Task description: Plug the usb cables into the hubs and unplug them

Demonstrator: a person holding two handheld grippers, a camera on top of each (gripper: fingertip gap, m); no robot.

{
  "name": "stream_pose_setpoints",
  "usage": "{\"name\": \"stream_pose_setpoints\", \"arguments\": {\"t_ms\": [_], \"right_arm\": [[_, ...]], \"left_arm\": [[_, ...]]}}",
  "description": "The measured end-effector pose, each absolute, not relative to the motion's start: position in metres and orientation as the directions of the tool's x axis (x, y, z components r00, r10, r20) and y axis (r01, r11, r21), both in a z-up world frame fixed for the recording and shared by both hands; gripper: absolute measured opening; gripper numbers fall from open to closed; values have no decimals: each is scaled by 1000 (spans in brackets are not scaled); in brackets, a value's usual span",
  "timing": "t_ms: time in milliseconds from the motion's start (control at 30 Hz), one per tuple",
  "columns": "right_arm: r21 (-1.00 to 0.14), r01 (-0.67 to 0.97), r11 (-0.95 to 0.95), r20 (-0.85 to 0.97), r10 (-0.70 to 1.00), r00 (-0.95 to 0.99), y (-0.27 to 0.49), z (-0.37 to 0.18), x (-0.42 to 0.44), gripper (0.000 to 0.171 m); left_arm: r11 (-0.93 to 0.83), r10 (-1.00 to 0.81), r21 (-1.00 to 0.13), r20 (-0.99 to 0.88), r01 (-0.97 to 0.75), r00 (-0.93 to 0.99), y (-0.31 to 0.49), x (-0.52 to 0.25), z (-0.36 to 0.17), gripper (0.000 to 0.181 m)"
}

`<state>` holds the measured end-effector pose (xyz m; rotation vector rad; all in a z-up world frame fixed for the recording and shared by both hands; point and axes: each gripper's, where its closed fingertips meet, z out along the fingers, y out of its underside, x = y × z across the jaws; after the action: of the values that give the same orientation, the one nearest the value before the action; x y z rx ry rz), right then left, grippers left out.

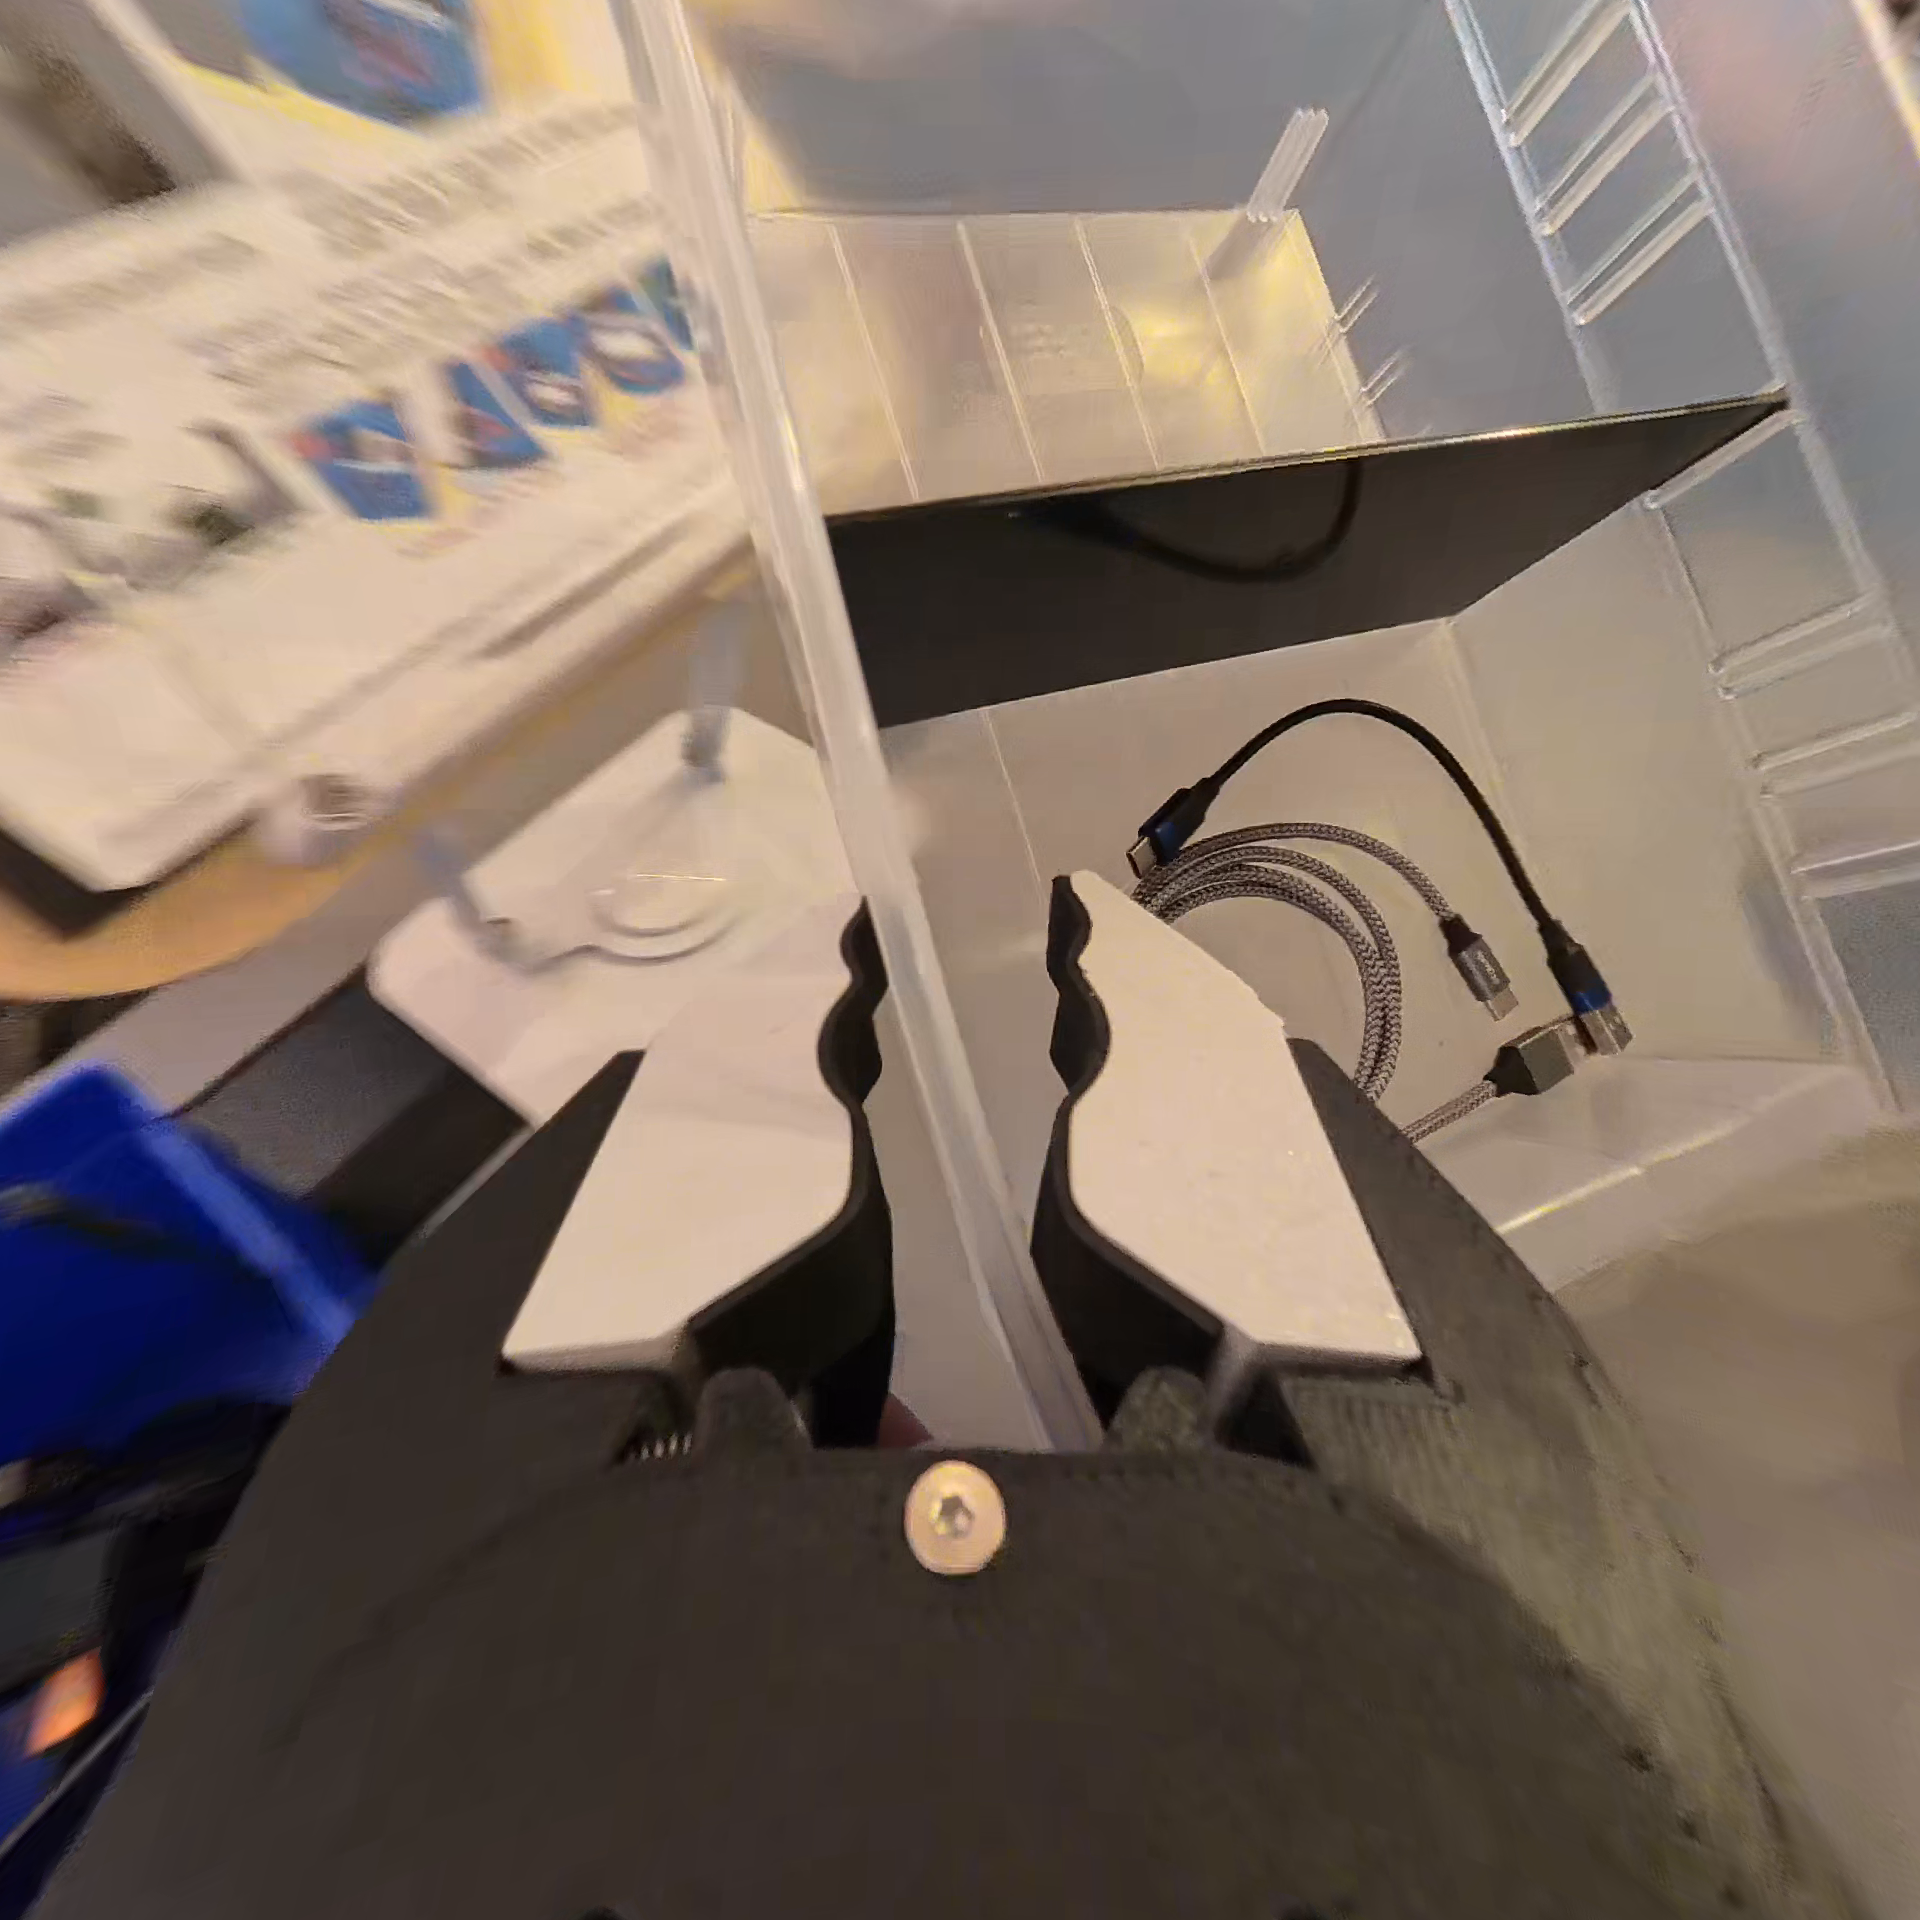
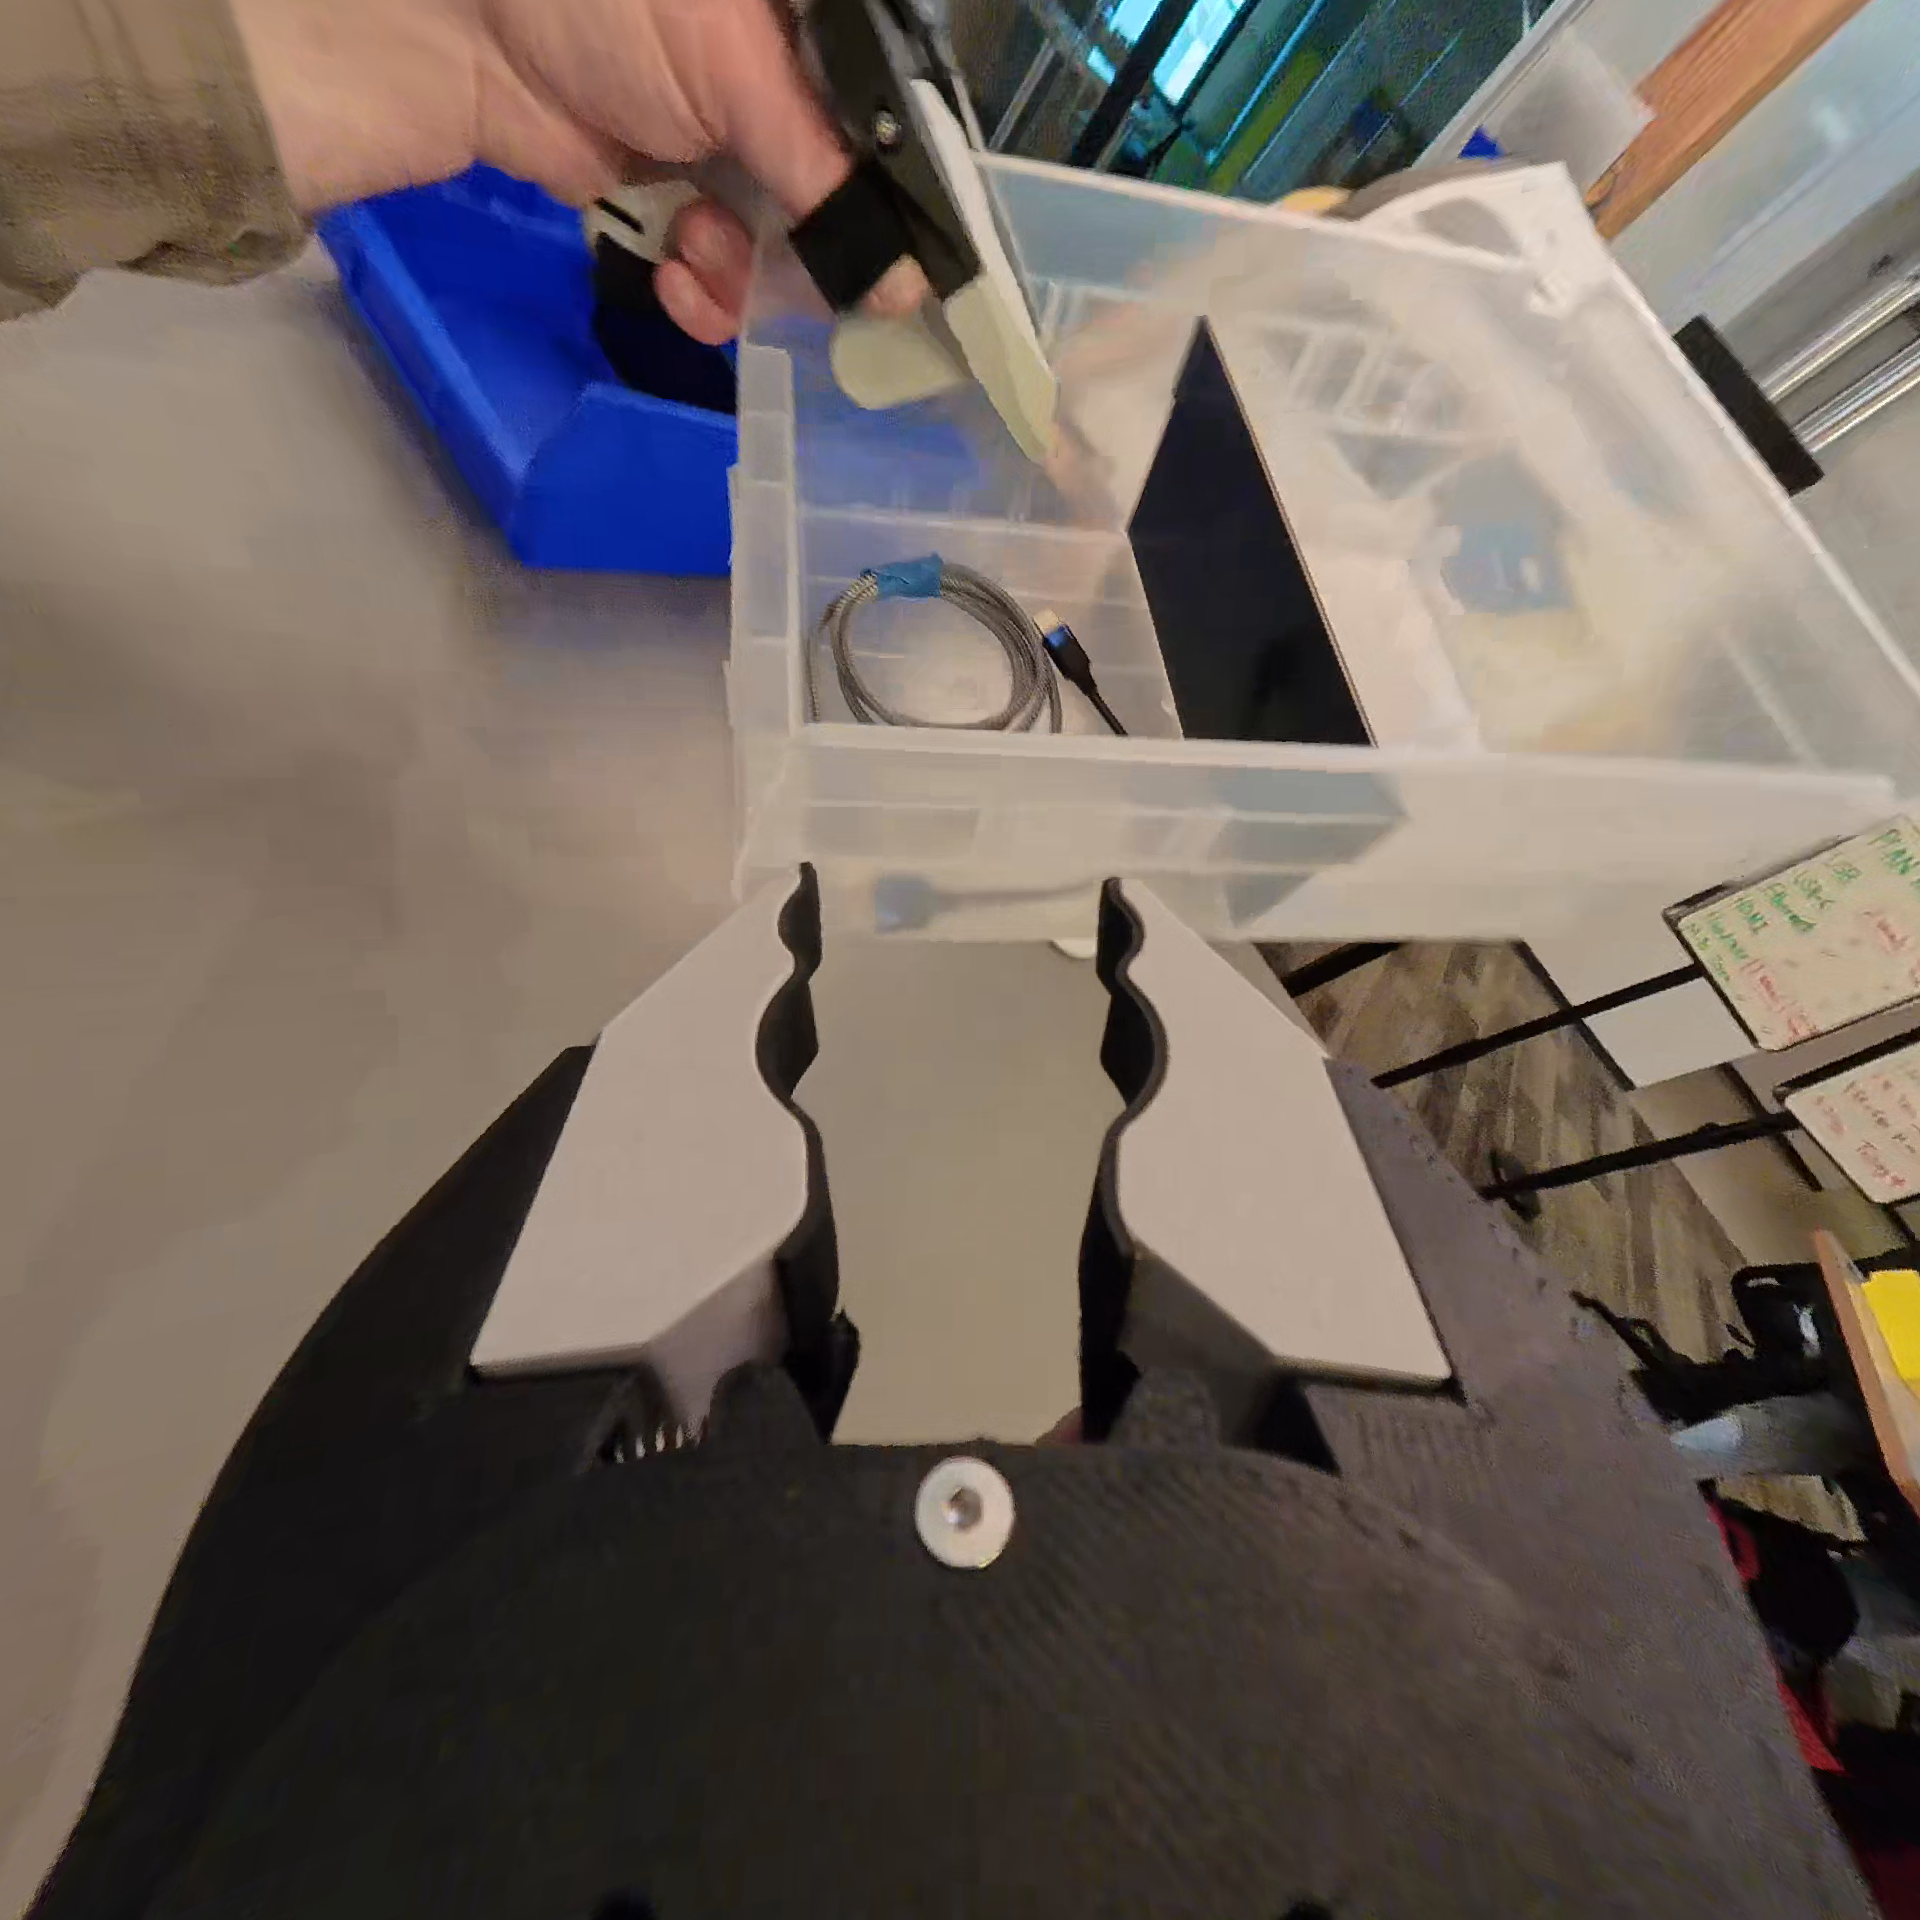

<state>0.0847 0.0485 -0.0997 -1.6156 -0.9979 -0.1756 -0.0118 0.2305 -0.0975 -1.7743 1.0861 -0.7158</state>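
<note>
In the left wrist view, the left tool point(image 1: 961, 935) is sitting low in the middle of the frame, tipped down at a clear plastic box point(image 1: 1714, 623). Its two fingers are standing a little apart, one on each side of the box's thin clear wall point(image 1: 790, 499). I cannot tell if they are squeezing the wall or only sitting around it. To the right of the fingers, at the middle right of the frame, a bundle of usb cables point(image 1: 1382, 935) is lying on the box floor. I am counting two: one grey braided cable and one short black cable with blue ends. Above them, a black divider point(image 1: 1299, 540) is crossing the box.

In the right wrist view, a person's hand point(image 2: 582, 114) at the upper left is gripping the left tool point(image 2: 997, 353), which is reaching down over the box's left wall. Below the hand, one blue bin point(image 2: 540, 416) is sitting on the grey surface point(image 2: 260, 779). In the middle of the frame, the clear plastic box point(image 2: 1039, 810) is holding the coiled grey cable point(image 2: 935, 665), tied with blue tape, in its left compartment, beside the black divider point(image 2: 1247, 582). The right tool point(image 2: 961, 909) is at the bottom middle, its fingers spread wide and gripping nothing, with the tips just beside the near wall of the box. At the right edge, two small white boards point(image 2: 1808, 956) are standing on thin black rods.
</note>
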Motion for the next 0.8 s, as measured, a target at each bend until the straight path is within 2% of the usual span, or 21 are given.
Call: {"name": "stream_pose_setpoints", "arguments": {"t_ms": [33, 200, 267, 433, 500, 567, 667, 800], "right_arm": [[-717, 696, 38, 617, 499, 608, 41, -106, 90, 49], [-574, 815, 80, 746, 461, 480, 12, -129, 105, 43], [-518, 853, 65, 786, 431, 444, 9, -134, 113, 36], [-497, 865, 72, 789, 452, 416, 3, -135, 117, 32], [-488, 865, 119, 777, 511, 368, -2, -140, 101, 32], [-455, 881, 127, 781, 532, 327, 2, -149, 84, 42], [-330, 936, 119, 814, 539, 218, 18, -173, 66, 57], [-204, 977, 64, 803, 581, 130, 45, -207, 56, 60]], "left_arm": [[-210, -910, -898, 35, -386, 414, 224, 3, -108, 31], [-270, -942, -841, 130, -469, 310, 199, 54, -164, 29], [-304, -939, -824, 175, -479, 296, 196, 62, -180, 29], [-319, -932, -785, 160, -531, 324, 201, 68, -209, 31], [-321, -932, -769, 152, -553, 329, 201, 69, -220, 31], [-318, -934, -752, 143, -577, 328, 200, 72, -230, 32], [-325, -933, -727, 140, -604, 333, 198, 75, -241, 32], [-360, -923, -708, 174, -608, 344, 197, 76, -253, 34]]}}
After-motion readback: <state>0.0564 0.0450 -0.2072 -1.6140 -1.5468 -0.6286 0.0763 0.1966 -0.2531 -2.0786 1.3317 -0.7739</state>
